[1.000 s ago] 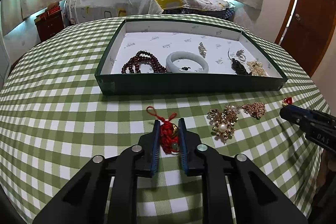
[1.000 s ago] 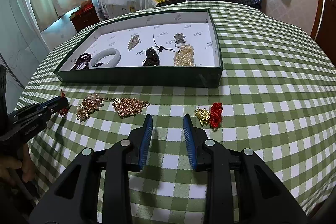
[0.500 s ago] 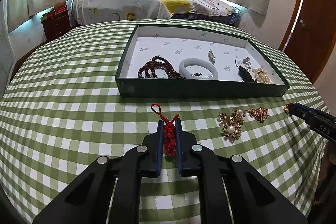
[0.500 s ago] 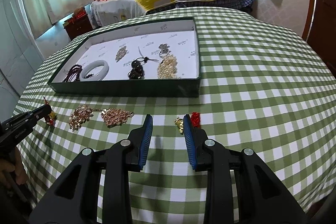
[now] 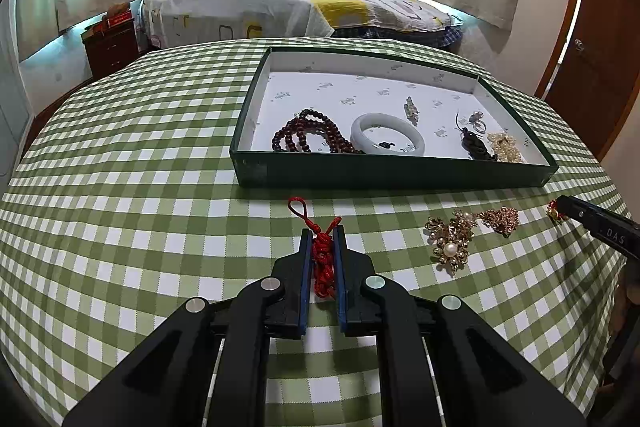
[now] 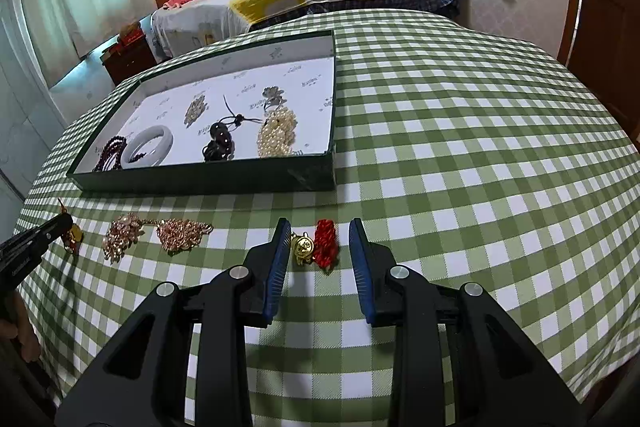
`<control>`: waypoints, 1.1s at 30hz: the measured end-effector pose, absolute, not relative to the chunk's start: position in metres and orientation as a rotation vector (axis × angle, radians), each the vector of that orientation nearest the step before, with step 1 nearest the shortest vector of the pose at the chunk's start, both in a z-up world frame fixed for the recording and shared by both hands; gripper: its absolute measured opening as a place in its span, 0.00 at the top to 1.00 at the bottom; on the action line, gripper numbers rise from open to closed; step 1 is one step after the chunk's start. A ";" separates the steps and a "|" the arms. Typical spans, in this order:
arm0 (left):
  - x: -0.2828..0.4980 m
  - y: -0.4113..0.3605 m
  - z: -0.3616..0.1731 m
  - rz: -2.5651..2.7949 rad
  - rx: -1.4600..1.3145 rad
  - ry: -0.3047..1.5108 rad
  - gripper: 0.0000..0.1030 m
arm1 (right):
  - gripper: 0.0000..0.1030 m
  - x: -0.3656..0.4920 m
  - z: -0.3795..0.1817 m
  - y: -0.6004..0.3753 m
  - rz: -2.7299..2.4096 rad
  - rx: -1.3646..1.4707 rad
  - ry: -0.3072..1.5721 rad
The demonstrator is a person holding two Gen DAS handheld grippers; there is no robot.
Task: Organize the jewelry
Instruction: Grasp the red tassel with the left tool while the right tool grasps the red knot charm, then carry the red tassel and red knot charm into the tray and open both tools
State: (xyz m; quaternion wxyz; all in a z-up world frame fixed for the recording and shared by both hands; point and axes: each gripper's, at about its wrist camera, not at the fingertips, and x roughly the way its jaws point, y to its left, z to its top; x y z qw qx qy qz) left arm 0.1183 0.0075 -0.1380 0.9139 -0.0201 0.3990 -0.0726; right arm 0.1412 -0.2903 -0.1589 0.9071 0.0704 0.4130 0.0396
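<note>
Red knot charm (image 5: pixel 323 263): pinched between left gripper (image 5: pixel 322 261) fingers, long axis running fwd along the fingers, loop end poking out ahead toward the green tray (image 5: pixel 392 175). Tray lies straight ahead and slightly right of it; near wall stands between charm and tray floor, so judged next move is lift, then carry fwd over that wall

Second charm, gold piece w/ red knot (image 6: pixel 316 245): flat on the checked surface (image 6: pixel 460 195), inside the gap of the right gripper (image 6: pixel 318 247). Fingers spread either side, neither pad touching; long axis lies across the gap, gold end toward the left finger. Closing looks ready

Gold brooches (image 6: pixel 156 235) loose on surface between the two grippers. Tray already holds beads, bangle, pearls
</note>
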 end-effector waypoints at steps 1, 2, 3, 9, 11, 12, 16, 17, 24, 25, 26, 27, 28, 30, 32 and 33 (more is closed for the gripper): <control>0.119 0.009 -0.138 -0.148 -0.042 0.822 0.90 | 0.71 0.142 -0.159 -0.291 0.079 0.145 0.854; 0.119 0.009 -0.138 -0.147 -0.043 0.822 0.90 | 0.71 0.143 -0.160 -0.291 0.076 0.148 0.856; 0.119 0.010 -0.139 -0.145 -0.044 0.823 0.90 | 0.71 0.144 -0.161 -0.291 0.075 0.149 0.859; 0.120 0.012 -0.139 -0.142 -0.046 0.824 0.90 | 0.80 0.149 -0.167 -0.287 0.093 0.153 0.872; 0.120 0.012 -0.139 -0.141 -0.047 0.824 0.90 | 0.83 0.148 -0.166 -0.284 0.091 0.138 0.868; 0.120 0.012 -0.139 -0.142 -0.047 0.824 0.90 | 0.84 0.148 -0.166 -0.283 0.093 0.137 0.865; 0.120 0.012 -0.139 -0.141 -0.048 0.825 0.90 | 0.91 0.146 -0.164 -0.280 0.104 0.139 0.864; 0.120 0.012 -0.139 -0.141 -0.049 0.825 0.90 | 0.91 0.145 -0.163 -0.279 0.107 0.136 0.859; 0.119 0.010 -0.132 -0.146 -0.048 0.807 0.90 | 0.92 0.139 -0.148 -0.272 0.137 0.120 0.826; 0.119 0.010 -0.131 -0.148 -0.049 0.804 0.90 | 0.92 0.139 -0.145 -0.272 0.141 0.120 0.820; 0.118 0.010 -0.129 -0.149 -0.050 0.799 0.90 | 0.92 0.138 -0.142 -0.272 0.145 0.119 0.814; 0.118 0.009 -0.127 -0.150 -0.052 0.794 0.90 | 0.92 0.137 -0.139 -0.271 0.149 0.119 0.806; 0.118 0.009 -0.124 -0.150 -0.053 0.790 0.90 | 0.92 0.136 -0.135 -0.270 0.153 0.118 0.797; 0.117 0.008 -0.119 -0.153 -0.056 0.777 0.90 | 0.92 0.135 -0.128 -0.269 0.161 0.116 0.783; 0.117 0.008 -0.113 -0.156 -0.060 0.763 0.90 | 0.92 0.134 -0.122 -0.267 0.169 0.115 0.768; 0.117 0.008 -0.111 -0.157 -0.062 0.758 0.90 | 0.92 0.132 -0.119 -0.265 0.173 0.113 0.760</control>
